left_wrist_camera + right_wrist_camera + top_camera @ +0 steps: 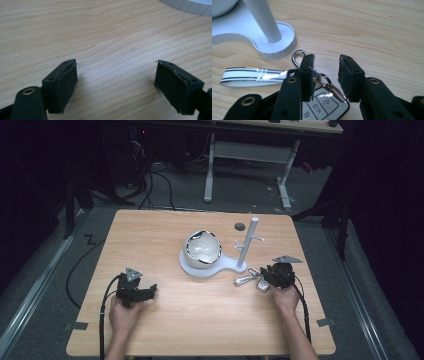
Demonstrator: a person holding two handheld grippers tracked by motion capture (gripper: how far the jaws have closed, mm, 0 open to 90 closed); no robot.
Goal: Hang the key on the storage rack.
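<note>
Right gripper (325,76): over the right part of the table (165,320), near the white stand; jaws parted to a moderate gap, holding nothing.
Car key (322,106): lies flat on the wood directly beneath this gripper, button face up, its body between and just behind the jaw tips.
Key ring hardware (299,56): a metal loop and clasp at the far end of the key, just beyond the left-hand jaw in the right gripper view.
Strap (252,76): white with dark stripes, running from the clasp away to the left of that view, flat on the table.
Long axis: in the high view the key and strap (248,279) lie in a line running leftward from the gripper, roughly across the jaw gap rather than along it.
Contact: one jaw appears to stand over or against the clasp; whether it touches cannot be told from this angle.
Stand (207,267): white base carrying a bowl (202,249) and an upright post (248,242); the post foot is just beyond the key, not touching it.
Left gripper (116,82): near left part of the table, jaws wide apart, bare wood between them.
Nearer hand: the right, which sits right at the key; the left is well apart from it.
Judgement: a grasp would turn on lowering and closing across the key body or clasp.
</note>
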